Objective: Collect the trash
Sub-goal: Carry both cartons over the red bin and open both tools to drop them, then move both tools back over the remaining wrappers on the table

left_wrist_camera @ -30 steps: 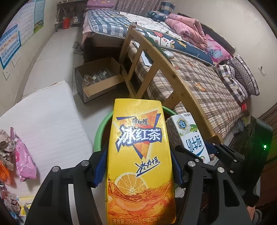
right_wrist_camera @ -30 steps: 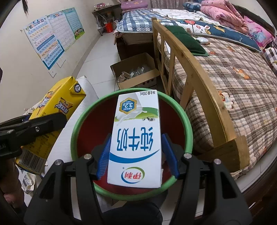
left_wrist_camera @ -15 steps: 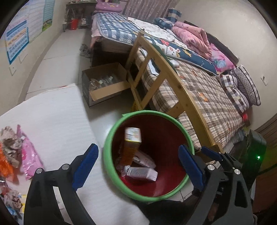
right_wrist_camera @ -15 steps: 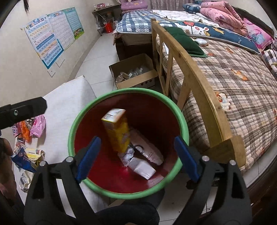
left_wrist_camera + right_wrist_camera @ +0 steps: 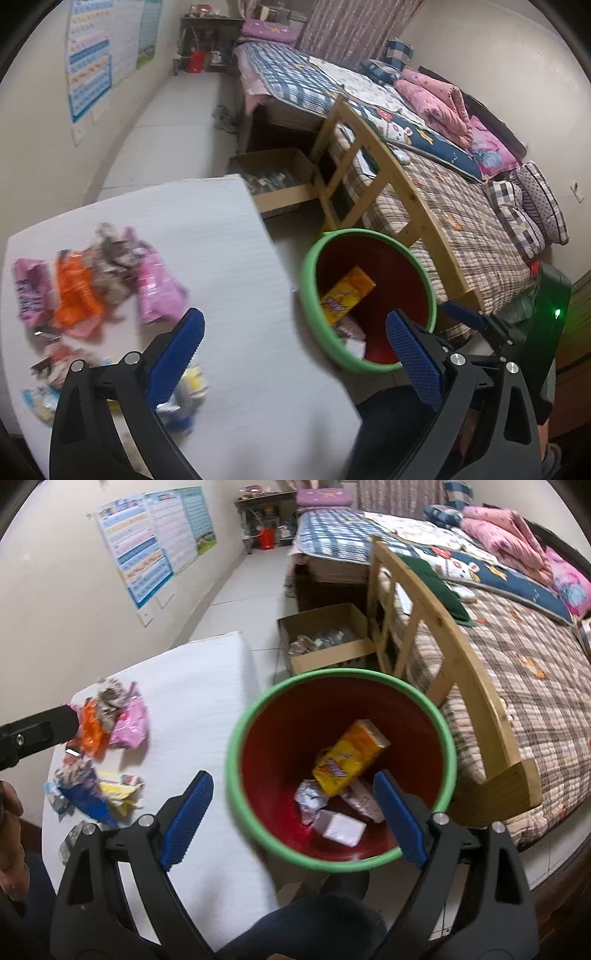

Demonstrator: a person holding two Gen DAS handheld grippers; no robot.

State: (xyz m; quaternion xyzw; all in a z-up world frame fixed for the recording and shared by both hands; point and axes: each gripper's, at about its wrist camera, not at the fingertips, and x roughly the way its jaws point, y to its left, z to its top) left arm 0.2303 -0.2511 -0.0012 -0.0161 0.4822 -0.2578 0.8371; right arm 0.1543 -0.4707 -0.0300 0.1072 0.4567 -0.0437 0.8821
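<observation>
A red bin with a green rim (image 5: 236,734) (image 5: 306,266) stands on the floor beside the white table (image 5: 229,229) (image 5: 207,679). Inside lie the yellow iced-tea carton (image 5: 349,762) (image 5: 347,290), a white milk carton (image 5: 343,829) and crumpled wrappers. On the table lie several wrappers: pink (image 5: 159,284) (image 5: 129,723), orange (image 5: 74,291), blue and yellow (image 5: 103,794). My left gripper (image 5: 295,354) is open and empty over the table's right edge. My right gripper (image 5: 293,818) is open and empty above the bin's near-left rim.
A wooden bed frame (image 5: 443,627) with a checked cover stands right of the bin. An open cardboard box (image 5: 325,635) sits on the floor behind it. Posters hang on the left wall. The left gripper's arm (image 5: 33,731) shows in the right wrist view.
Both grippers opened and dropped the yellow carton and the milk carton into the bin. Both have since swung left toward the table and its wrappers.
</observation>
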